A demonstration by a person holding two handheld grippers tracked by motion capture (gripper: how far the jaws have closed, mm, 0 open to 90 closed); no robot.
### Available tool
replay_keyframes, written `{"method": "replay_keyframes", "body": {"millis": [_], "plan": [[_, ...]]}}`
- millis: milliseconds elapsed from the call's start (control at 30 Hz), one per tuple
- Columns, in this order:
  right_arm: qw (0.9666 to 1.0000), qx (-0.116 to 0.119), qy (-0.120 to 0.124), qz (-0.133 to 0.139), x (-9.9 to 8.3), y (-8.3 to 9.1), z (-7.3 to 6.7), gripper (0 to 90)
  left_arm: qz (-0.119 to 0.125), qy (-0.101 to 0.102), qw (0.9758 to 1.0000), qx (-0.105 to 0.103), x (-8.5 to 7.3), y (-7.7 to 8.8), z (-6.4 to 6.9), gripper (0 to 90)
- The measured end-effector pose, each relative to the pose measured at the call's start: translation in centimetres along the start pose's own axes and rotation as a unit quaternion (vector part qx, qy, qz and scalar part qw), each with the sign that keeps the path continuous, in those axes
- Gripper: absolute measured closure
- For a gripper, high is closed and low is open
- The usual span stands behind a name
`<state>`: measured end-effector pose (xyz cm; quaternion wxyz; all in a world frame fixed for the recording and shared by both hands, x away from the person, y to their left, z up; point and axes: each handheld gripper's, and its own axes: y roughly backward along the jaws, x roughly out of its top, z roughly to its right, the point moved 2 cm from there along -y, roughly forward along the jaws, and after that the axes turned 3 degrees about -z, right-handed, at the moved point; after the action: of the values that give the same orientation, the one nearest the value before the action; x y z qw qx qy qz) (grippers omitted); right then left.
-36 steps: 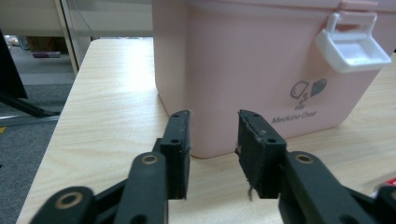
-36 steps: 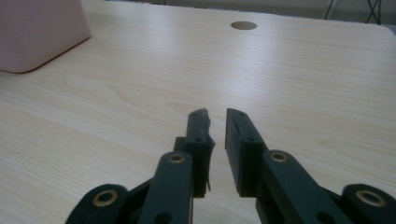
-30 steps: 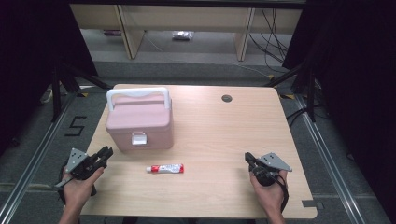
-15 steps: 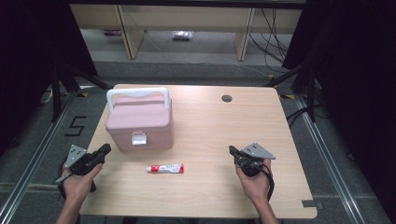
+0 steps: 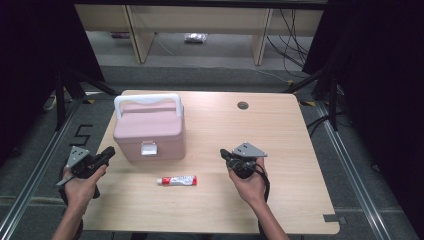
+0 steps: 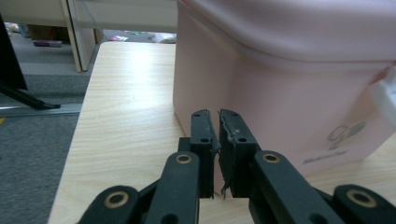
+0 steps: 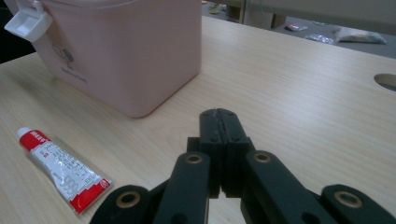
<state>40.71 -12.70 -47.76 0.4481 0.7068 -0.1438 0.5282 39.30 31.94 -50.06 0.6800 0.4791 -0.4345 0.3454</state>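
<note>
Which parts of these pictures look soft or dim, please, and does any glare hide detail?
High view: the table is evenly lit, its surroundings dark. Left gripper view: the pink box is soft, its lid washed pale. Right gripper view: the tube reads fairly sharp, the far background blurs; no glare hides detail.

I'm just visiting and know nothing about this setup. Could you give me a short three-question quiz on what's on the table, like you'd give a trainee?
1. True or false: the pink box has its lid shut and its white handle up.
2. What lies in front of the box, on the person's side?
3. Is anything between the pads of the right gripper: (a) the tube, (b) the latch, (c) nothing?

Key
1. True.
2. A red and white tube, flat on the table.
3. (c): the jaws are closed, empty.
</note>
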Motion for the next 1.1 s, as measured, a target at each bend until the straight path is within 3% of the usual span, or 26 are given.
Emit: {"method": "replay_keyframes", "body": {"millis": [100,167,200,367,600,667,867,1033,1100], "plan": [[1.0000,0.005,0.001,-0.006,0.7,-0.6,-0.4,90.0,-0.008,-0.002,0.9999,0.007,0.3,-0.4,-0.3,89.5],[0.9997,0.018,0.016,0.000,1.1,-1.3,-0.5,90.0,-0.015,-0.007,0.9999,0.006,0.6,-0.9,-0.5,89.8],[0.9999,0.014,0.007,-0.005,1.2,-1.5,-0.8,90.0,-0.020,-0.009,0.9998,0.006,0.7,-1.2,-0.7,89.9],[0.9994,0.029,0.017,-0.014,2.2,-3.0,-1.4,90.0,-0.026,-0.016,0.9995,-0.001,1.5,-2.6,-0.9,89.9],[0.9983,0.042,0.026,-0.029,3.6,-5.4,-2.5,90.0,-0.021,-0.059,0.9980,-0.010,2.3,-4.5,-0.9,89.9],[0.9978,0.045,0.040,-0.029,4.0,-6.1,-2.7,90.0,-0.017,-0.057,0.9982,-0.011,2.4,-4.6,-1.0,89.9],[0.9977,0.049,0.035,-0.030,4.9,-7.4,-3.4,90.0,-0.015,-0.062,0.9979,-0.012,2.6,-4.7,-1.1,89.9],[0.9973,0.042,0.053,-0.029,5.4,-8.3,-3.8,90.0,-0.015,-0.067,0.9976,-0.014,2.7,-4.7,-1.1,89.9],[0.9977,0.043,0.044,-0.030,5.4,-8.5,-3.9,90.0,-0.015,-0.068,0.9974,-0.014,2.7,-4.7,-1.1,89.9]]}}
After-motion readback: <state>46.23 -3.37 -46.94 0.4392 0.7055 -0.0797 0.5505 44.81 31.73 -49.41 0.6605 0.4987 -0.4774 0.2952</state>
